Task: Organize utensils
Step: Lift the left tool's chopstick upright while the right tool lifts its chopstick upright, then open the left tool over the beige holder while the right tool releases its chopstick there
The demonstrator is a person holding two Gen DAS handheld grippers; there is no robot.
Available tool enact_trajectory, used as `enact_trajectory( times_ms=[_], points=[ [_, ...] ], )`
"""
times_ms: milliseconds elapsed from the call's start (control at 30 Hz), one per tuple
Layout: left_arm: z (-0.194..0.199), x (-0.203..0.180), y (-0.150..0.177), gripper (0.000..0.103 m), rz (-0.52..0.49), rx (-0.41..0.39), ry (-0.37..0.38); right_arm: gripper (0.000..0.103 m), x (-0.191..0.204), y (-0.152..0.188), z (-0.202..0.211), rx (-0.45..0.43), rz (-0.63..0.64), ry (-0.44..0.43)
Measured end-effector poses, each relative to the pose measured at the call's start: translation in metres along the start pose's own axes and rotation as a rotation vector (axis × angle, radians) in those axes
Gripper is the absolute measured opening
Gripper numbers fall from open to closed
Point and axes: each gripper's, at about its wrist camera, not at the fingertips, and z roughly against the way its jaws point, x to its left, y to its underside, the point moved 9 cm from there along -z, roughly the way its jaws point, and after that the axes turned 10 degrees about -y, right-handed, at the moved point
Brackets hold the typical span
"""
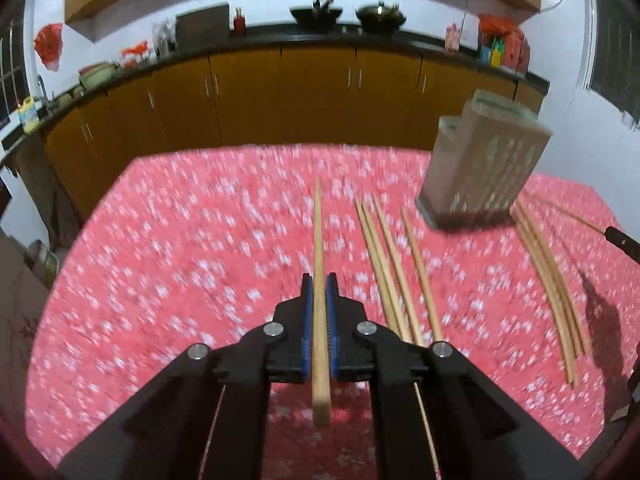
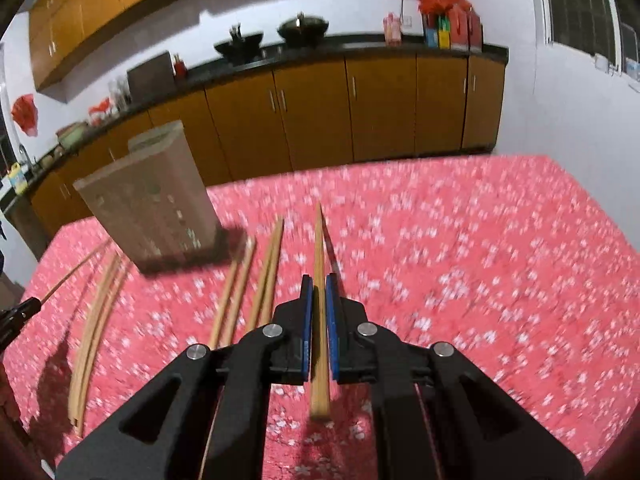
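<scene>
My left gripper (image 1: 319,280) is shut on a wooden chopstick (image 1: 319,240) that points forward above the red flowered tablecloth (image 1: 180,240). My right gripper (image 2: 319,280) is shut on another wooden chopstick (image 2: 319,248), also pointing forward. A brown utensil holder (image 1: 480,160) stands on the table, right of the left gripper and left of the right gripper, where it shows in the right wrist view (image 2: 156,196). Several loose chopsticks (image 1: 384,264) lie on the cloth beside the holder; they show in the right wrist view (image 2: 264,276) too.
More chopsticks (image 1: 548,276) lie in a bundle at the right in the left wrist view, at the left in the right wrist view (image 2: 94,332). Yellow kitchen cabinets (image 1: 280,96) with a dark counter stand behind the table. The table's far edge is close behind the holder.
</scene>
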Motion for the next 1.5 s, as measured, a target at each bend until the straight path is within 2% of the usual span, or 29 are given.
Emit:
enact_trajectory(
  times_ms=[367, 700, 967, 1100, 1267, 1500],
  points=[
    [0.053, 0.016, -0.064, 0.008, 0.089, -0.173, 0.012, 0.007, 0.015, -0.044, 0.037, -0.149, 0.031, -0.029],
    [0.076, 0.024, -0.106, 0.008, 0.110, -0.257, 0.006, 0.007, 0.028, -0.078, 0.050, -0.219, 0.060, -0.039],
    [0.133, 0.004, -0.174, 0.008, 0.134, -0.413, 0.087, 0.007, 0.071, -0.162, 0.108, -0.444, 0.072, -0.153],
    [0.162, -0.010, -0.200, 0.008, 0.187, -0.499, 0.146, 0.007, 0.104, -0.184, 0.125, -0.523, 0.092, -0.234],
    [0.173, -0.041, -0.209, 0.008, 0.208, -0.547, 0.214, 0.007, 0.127, -0.176, 0.100, -0.493, 0.155, -0.243],
    [0.138, -0.083, -0.195, 0.008, 0.163, -0.503, 0.232, 0.007, 0.120, -0.153, 0.053, -0.386, 0.141, -0.234]
  ],
)
